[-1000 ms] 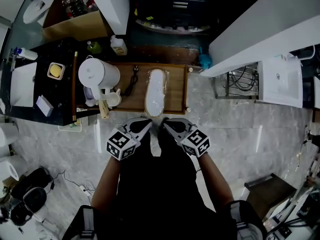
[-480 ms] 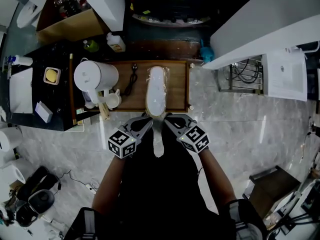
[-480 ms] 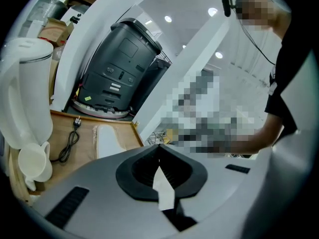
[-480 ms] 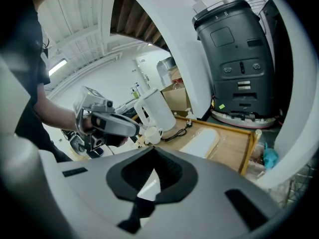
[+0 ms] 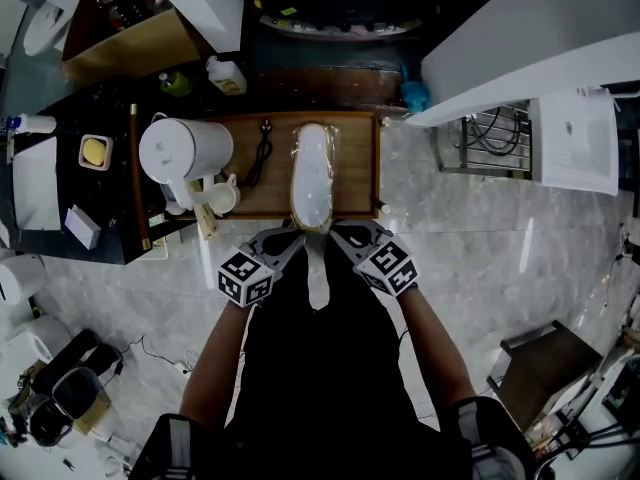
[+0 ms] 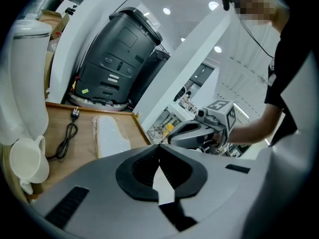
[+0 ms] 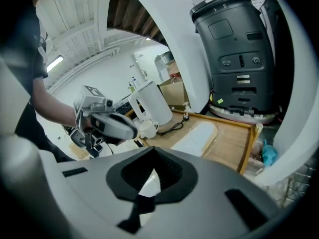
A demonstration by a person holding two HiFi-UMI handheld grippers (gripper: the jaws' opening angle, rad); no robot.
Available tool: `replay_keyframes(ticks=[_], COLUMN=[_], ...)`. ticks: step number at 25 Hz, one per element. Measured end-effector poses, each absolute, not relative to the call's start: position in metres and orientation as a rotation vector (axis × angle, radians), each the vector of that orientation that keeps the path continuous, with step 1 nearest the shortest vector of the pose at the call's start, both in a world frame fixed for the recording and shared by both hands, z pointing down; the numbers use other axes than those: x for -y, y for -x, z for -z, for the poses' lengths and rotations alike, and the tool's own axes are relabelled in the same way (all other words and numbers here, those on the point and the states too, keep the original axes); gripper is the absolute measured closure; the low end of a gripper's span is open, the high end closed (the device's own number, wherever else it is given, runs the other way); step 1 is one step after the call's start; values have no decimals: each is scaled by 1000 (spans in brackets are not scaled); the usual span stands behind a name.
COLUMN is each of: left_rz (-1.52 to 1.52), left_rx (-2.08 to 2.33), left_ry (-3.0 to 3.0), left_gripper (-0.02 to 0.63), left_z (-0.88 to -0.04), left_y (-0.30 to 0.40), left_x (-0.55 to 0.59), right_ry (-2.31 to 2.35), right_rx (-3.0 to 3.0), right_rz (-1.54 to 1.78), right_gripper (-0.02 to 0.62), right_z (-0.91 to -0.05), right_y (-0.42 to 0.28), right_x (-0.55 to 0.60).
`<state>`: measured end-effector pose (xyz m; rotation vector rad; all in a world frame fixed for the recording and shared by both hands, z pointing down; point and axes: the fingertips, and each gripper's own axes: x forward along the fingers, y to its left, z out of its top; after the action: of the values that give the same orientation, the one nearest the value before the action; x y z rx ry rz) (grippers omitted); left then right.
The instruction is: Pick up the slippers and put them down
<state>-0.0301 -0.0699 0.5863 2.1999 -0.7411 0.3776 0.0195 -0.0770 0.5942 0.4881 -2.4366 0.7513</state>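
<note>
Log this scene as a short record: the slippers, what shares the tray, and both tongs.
slippers: white, in clear wrap, flat on the wooden tray, not held
also on tray: black cord
at tray's left end: kettle, cup
left tongs: shut, empty, by the tray's near edge
right tongs: shut, empty, beside the left tongs
</note>
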Motion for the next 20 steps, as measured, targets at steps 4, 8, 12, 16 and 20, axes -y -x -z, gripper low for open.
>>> replay_keyframes(ticks=[4, 8, 12, 16, 20], left_rz=[-380, -398, -426, -433, -422], left_rx=[733, 721, 704, 702, 703], left_ry=[-2186, -2181, -2185, -2168, -2138], left_gripper=[595, 595, 594, 594, 594], left_z=[-597, -609, -619, -630, -640], left_y=[31, 33, 33, 34, 37], left_x=[74, 77, 79, 83, 86], right_ry=[-488, -476, -467, -477, -483], right_rx=[2423, 2404, 2376, 2354, 2336], right_rz=[-750, -742, -741, -762, -792], right_gripper=[588, 588, 588, 588, 588], right_z=[-603, -615, -626, -638, -652], right_y=[-18, -16, -17, -19, -19], right_x=[83, 86, 86, 88, 89])
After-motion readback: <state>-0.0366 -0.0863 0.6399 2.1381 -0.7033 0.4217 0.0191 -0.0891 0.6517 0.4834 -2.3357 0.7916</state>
